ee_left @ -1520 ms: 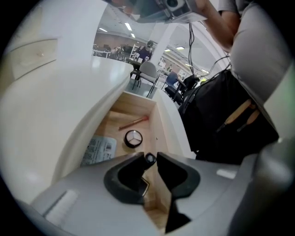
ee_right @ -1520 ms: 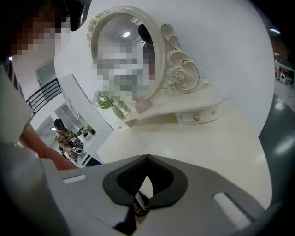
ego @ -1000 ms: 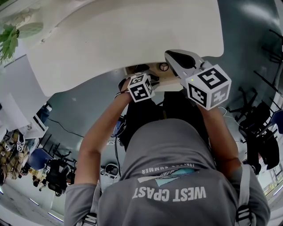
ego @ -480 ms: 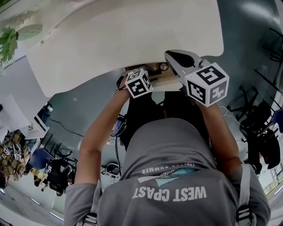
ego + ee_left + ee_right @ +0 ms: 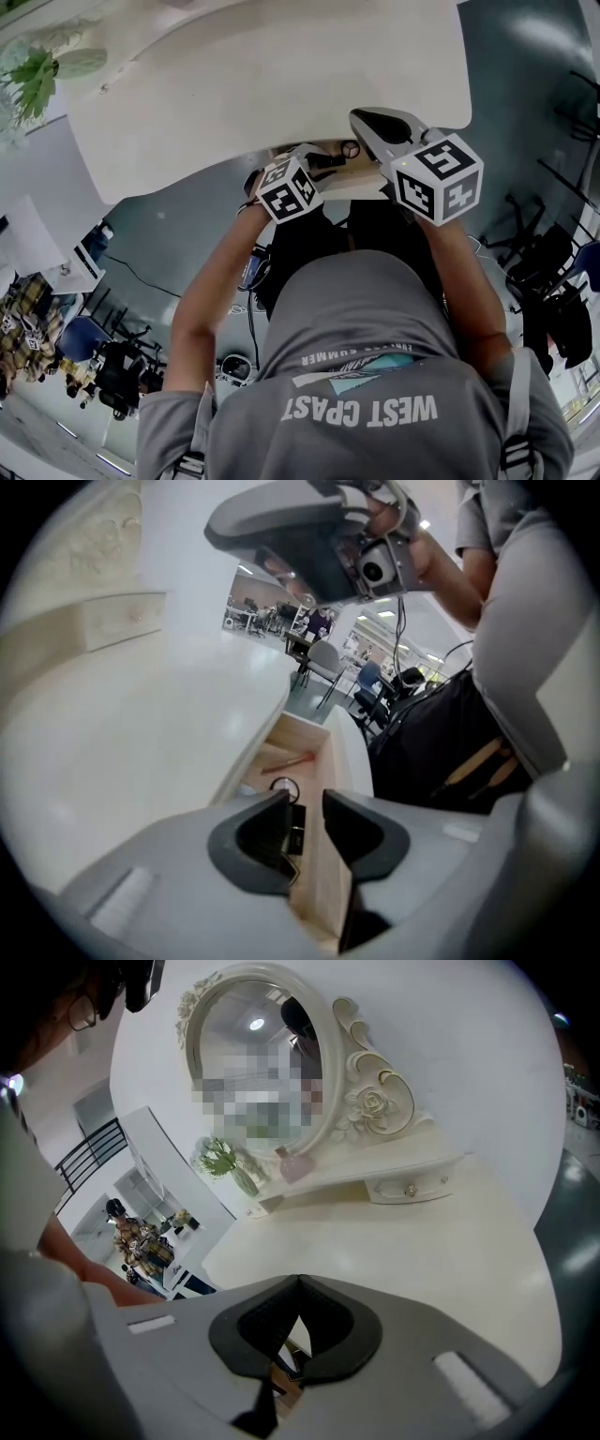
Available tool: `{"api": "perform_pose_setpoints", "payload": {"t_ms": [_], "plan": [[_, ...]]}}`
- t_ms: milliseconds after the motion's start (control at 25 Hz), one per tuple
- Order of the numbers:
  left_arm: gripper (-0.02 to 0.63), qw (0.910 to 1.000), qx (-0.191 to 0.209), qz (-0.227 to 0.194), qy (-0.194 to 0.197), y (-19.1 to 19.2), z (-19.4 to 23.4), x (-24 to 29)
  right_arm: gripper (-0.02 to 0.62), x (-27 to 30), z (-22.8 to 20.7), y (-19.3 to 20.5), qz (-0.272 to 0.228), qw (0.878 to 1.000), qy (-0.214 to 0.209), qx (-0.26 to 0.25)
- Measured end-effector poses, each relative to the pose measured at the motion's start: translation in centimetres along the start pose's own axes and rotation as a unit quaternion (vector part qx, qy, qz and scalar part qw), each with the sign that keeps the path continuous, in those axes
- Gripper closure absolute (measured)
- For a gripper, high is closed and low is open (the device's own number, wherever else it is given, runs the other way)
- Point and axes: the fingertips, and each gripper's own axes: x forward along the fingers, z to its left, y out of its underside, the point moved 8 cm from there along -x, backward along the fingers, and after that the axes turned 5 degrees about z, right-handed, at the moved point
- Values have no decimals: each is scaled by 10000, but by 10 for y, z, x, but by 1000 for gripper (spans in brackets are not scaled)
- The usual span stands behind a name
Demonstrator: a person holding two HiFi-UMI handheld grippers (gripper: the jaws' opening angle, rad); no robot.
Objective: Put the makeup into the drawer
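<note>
The wooden drawer (image 5: 317,761) stands pulled out under the white dressing table's front edge (image 5: 253,752). Inside lie a black makeup case (image 5: 292,834), a small round ring-shaped piece (image 5: 281,787) and a pinkish stick (image 5: 292,760). My left gripper (image 5: 307,804) hovers just over the drawer; its jaws have just been opening and stand open, with nothing between the pads. In the head view the left gripper (image 5: 317,161) points at the drawer (image 5: 364,176). My right gripper (image 5: 298,1281) is shut and empty, held over the table edge beside the drawer (image 5: 361,118).
The white tabletop (image 5: 281,75) spreads beyond the drawer. At its back stand an ornate mirror (image 5: 258,1072), a shelf with small drawers (image 5: 408,1185), a pink bottle (image 5: 292,1164) and a green plant (image 5: 223,1159). The person's body and a black chair crowd the drawer's near side.
In the head view the left gripper's cube has lifted a little and shifted left, away from the drawer. The right gripper has stayed where it was.
</note>
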Motion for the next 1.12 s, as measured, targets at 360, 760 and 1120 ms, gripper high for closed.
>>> {"api": "perform_pose_setpoints", "payload": {"t_ms": [360, 760, 1120], "plan": [[575, 9945, 32, -700, -776, -20, -7, -63, 594, -13, 26, -17, -141, 9994, -43, -302], [604, 9764, -93, -1414, -1630, -25, -27, -132, 594, -32, 64, -44, -349, 9965, -67, -756], [606, 9506, -454, -2025, -2310, -17, -34, -193, 594, -43, 92, -61, -470, 9923, -117, -1140]]}}
